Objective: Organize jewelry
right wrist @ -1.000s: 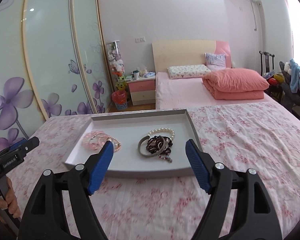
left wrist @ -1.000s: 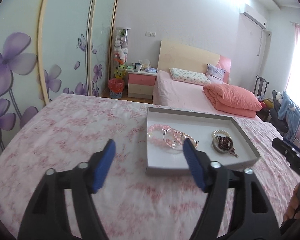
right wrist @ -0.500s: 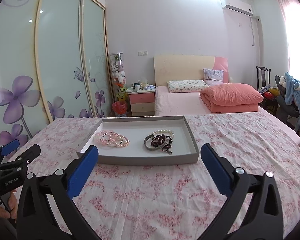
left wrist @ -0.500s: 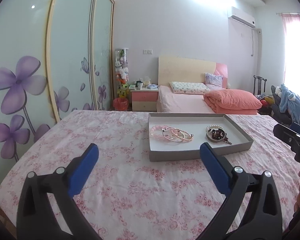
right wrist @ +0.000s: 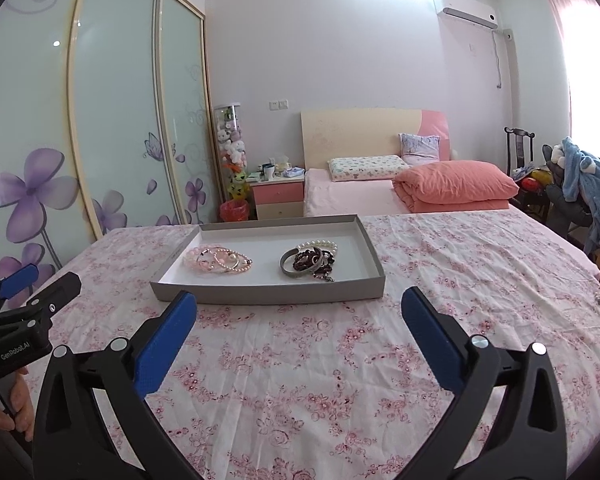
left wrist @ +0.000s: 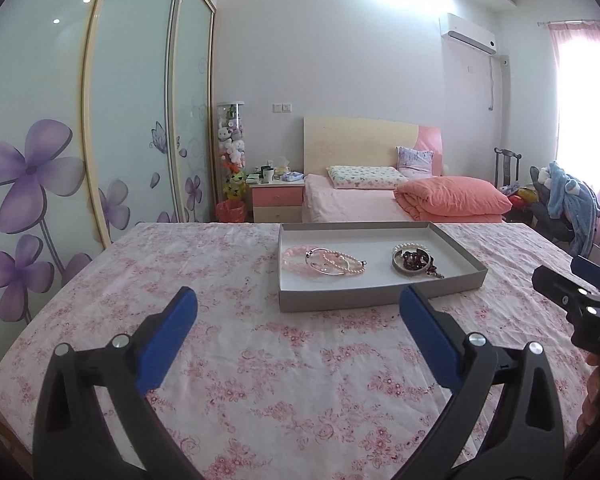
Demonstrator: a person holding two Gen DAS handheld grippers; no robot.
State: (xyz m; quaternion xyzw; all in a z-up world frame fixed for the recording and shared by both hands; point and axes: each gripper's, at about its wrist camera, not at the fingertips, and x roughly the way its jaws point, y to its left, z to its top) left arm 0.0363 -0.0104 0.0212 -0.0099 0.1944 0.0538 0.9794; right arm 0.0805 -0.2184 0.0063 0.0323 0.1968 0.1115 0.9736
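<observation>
A shallow grey tray [left wrist: 364,298] [right wrist: 268,294] with a white floor lies on the pink floral tablecloth [left wrist: 228,344]. In its left half lie pink bead bracelets and a silver bangle [left wrist: 324,262] [right wrist: 218,260]. In its right half lies a pile of a pearl bracelet, a grey band and dark beads [left wrist: 414,260] [right wrist: 310,258]. My left gripper [left wrist: 298,312] is open and empty, held back from the tray's near wall. My right gripper [right wrist: 298,312] is open and empty, also short of the tray.
The right gripper shows at the right edge of the left wrist view [left wrist: 580,300]; the left gripper shows at the left edge of the right wrist view [right wrist: 24,312]. Behind the table stand a bed [left wrist: 400,200], a nightstand [left wrist: 276,196] and sliding wardrobe doors [left wrist: 100,120].
Both grippers have pulled back from the tray and opened wider. The tray now sits farther off in both views. The jewelry has not moved.
</observation>
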